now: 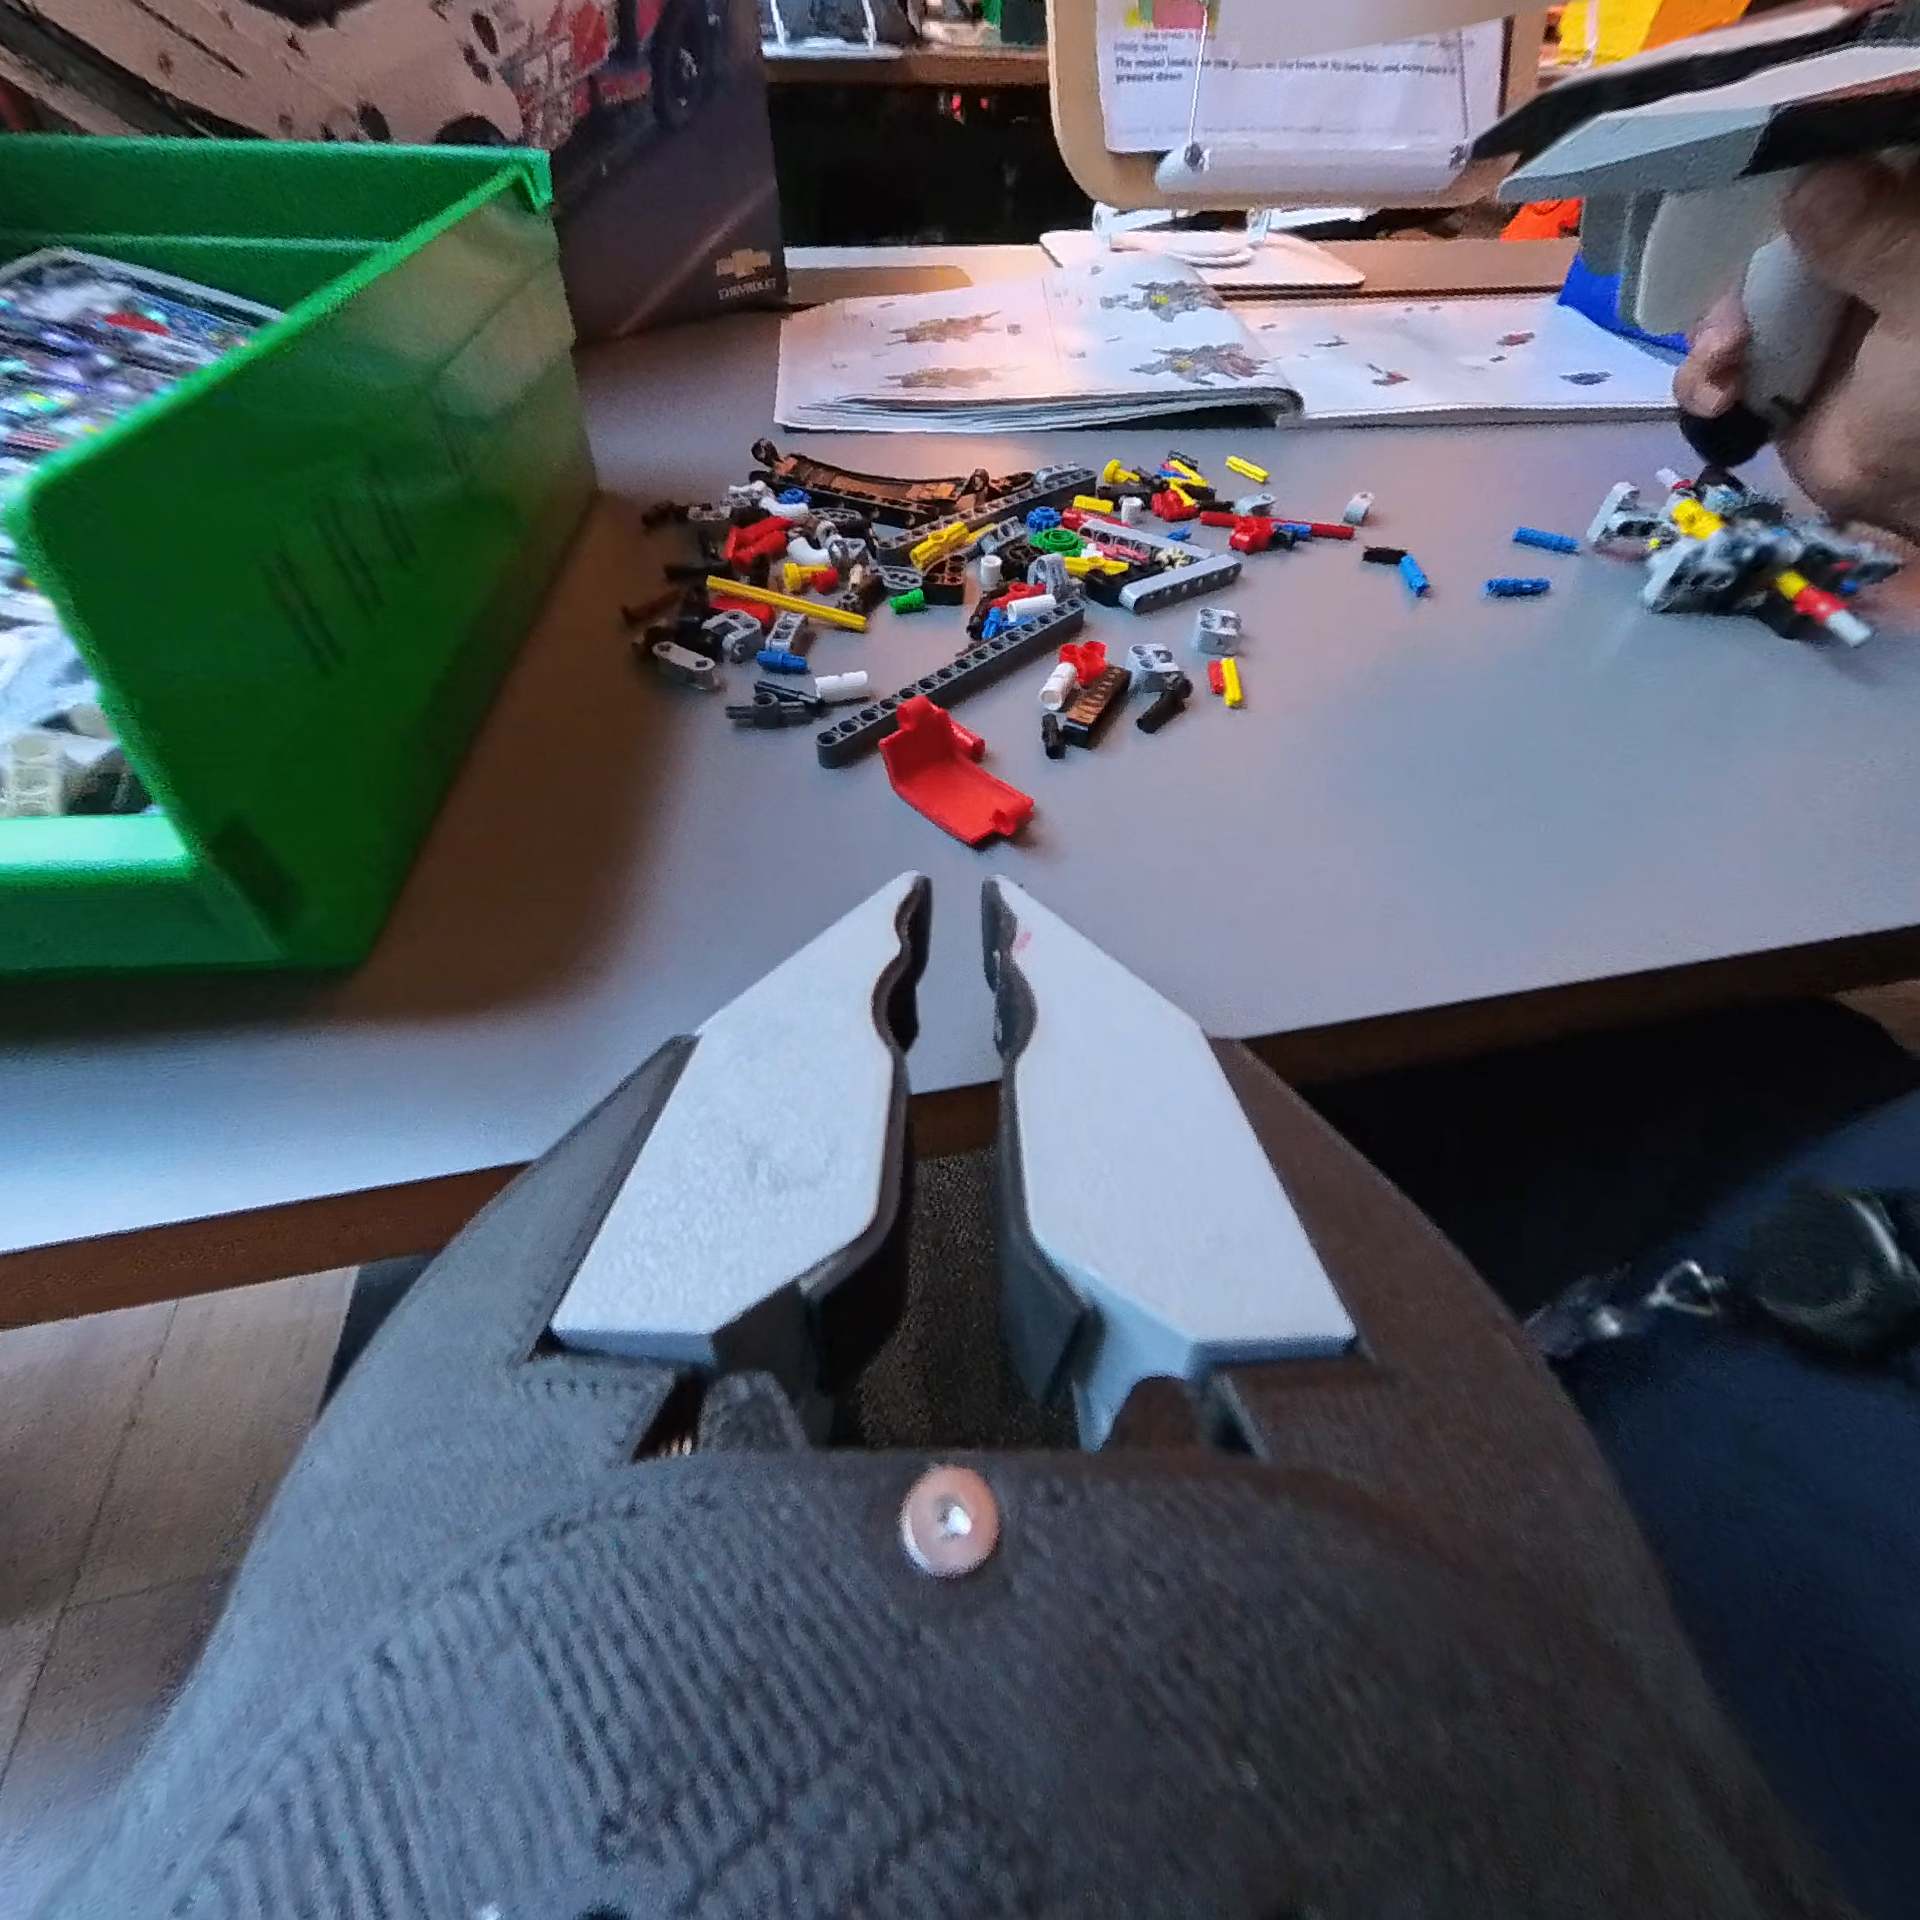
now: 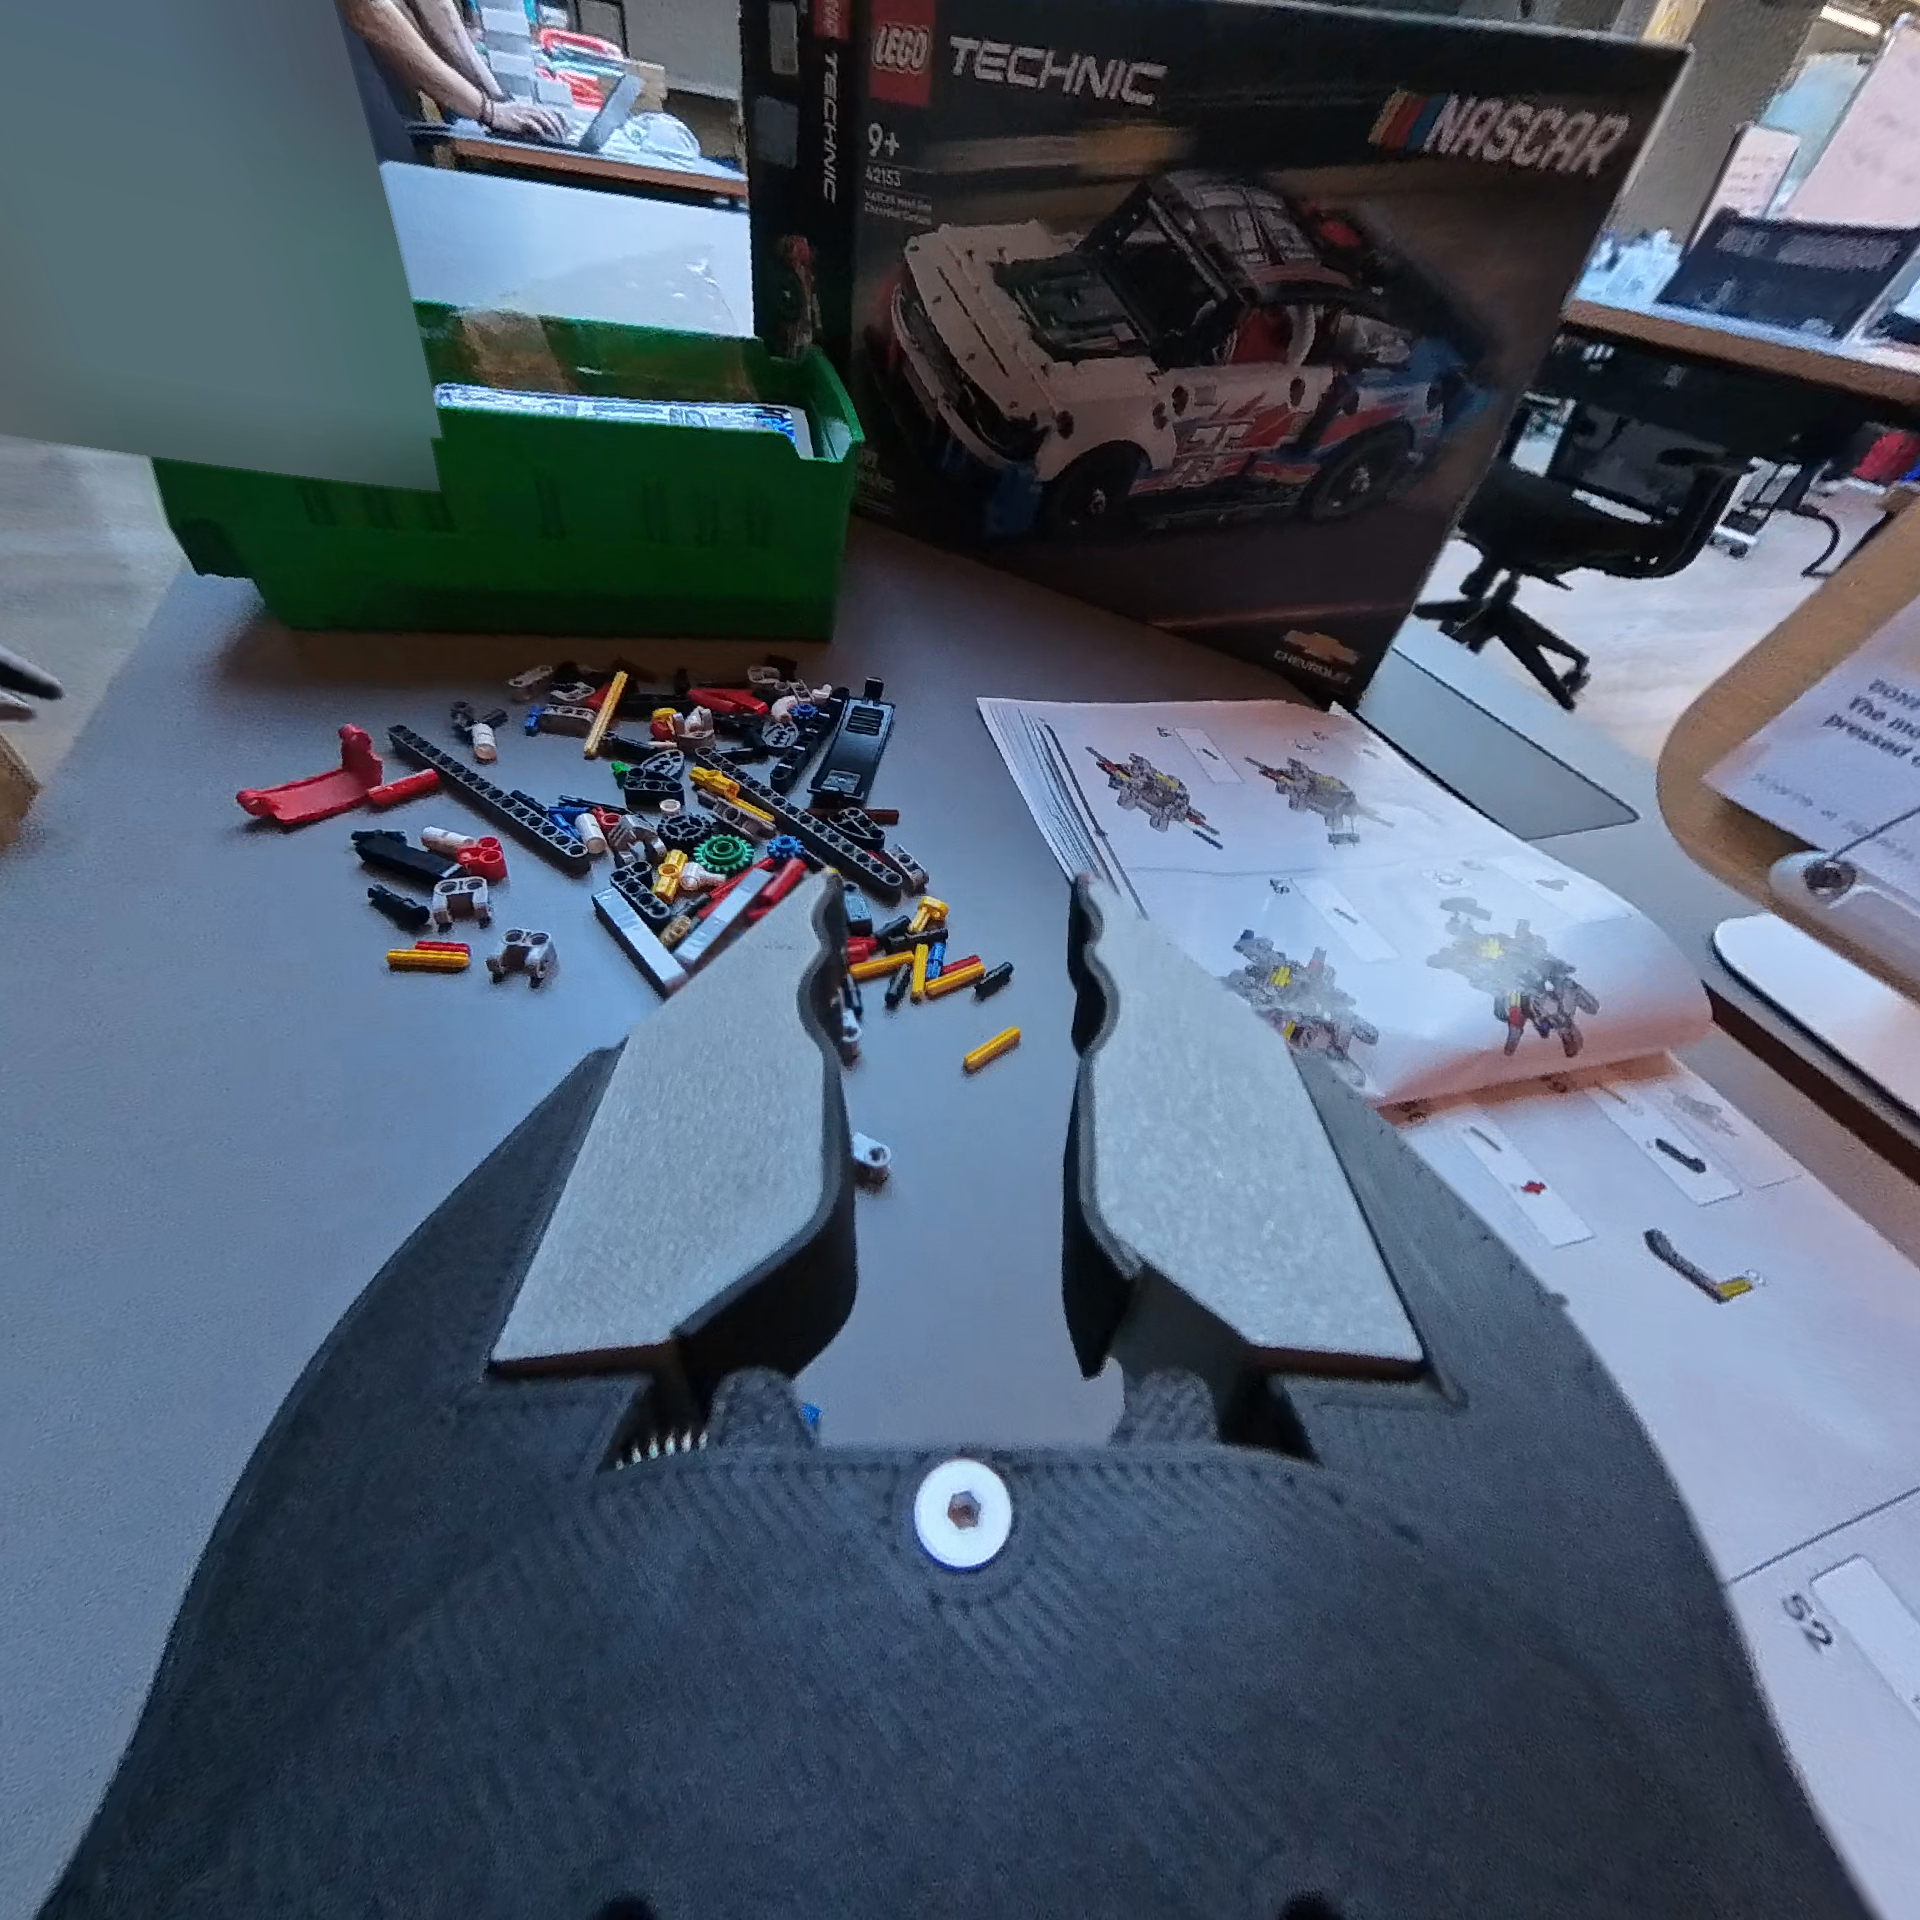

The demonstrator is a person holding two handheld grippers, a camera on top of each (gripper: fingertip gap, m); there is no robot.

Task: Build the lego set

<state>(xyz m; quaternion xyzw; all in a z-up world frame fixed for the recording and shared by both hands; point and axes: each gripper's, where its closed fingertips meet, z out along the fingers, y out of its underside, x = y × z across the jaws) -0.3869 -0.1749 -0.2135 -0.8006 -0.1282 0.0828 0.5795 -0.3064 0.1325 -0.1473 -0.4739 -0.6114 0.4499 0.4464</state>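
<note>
My left gripper (image 1: 956, 890) hangs over the near edge of the grey table (image 1: 1403, 831). Its jaws stand a narrow gap apart with nothing between them. A red curved panel (image 1: 951, 774) lies just ahead of it, at the near end of a loose pile of small building pieces (image 1: 935, 582). My right gripper (image 2: 956, 894) is open and empty above the table. The right edge of the pile (image 2: 675, 831) is at its left finger, and a yellow pin (image 2: 990, 1047) lies between its fingers on the table below. In the left wrist view a hand holds the right gripper (image 1: 1662, 177) above a partly built model (image 1: 1745, 561).
A green bin (image 1: 312, 520) stands left of the pile, also seen in the right wrist view (image 2: 540, 520). An open instruction booklet (image 2: 1351, 883) lies to the right of the pile. A dark toy-car box (image 2: 1195, 312) stands behind, and a stand with a paper sheet (image 1: 1278, 125) stands at the back. One gripper's finger ends stand about 35 centimetres off the other's.
</note>
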